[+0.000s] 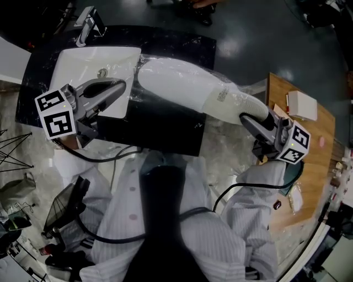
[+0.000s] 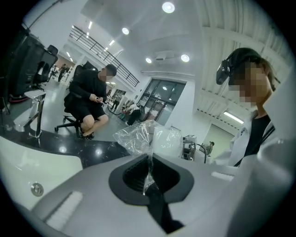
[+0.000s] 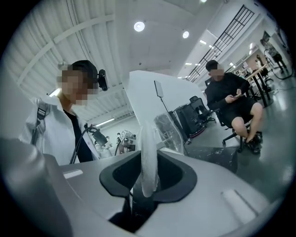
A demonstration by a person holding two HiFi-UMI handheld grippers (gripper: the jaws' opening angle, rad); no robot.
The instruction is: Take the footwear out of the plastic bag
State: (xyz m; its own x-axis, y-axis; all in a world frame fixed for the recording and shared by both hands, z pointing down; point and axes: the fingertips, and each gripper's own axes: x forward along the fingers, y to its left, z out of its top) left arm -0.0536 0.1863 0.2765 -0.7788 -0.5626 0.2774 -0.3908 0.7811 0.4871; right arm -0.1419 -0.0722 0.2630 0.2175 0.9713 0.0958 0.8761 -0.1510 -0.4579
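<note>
Black marble counter (image 1: 182,47) with inset white basin (image 1: 77,63) and faucet (image 1: 88,25)

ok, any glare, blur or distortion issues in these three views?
Head view: fisheye bend, lamp glare on the dark floor, white sink nearly blown out. Left gripper view: ceiling lights flare, clear bag fairly sharp. Right gripper view: shoe at the jaws soft, corners black.

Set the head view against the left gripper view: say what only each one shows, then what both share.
Only the head view: the right gripper, clamped on the far end of the bagged white footwear, and a wooden table. Only the left gripper view: a seated person in black. Both: the left gripper shut on the clear plastic bag, the white sink and the tap.
</note>
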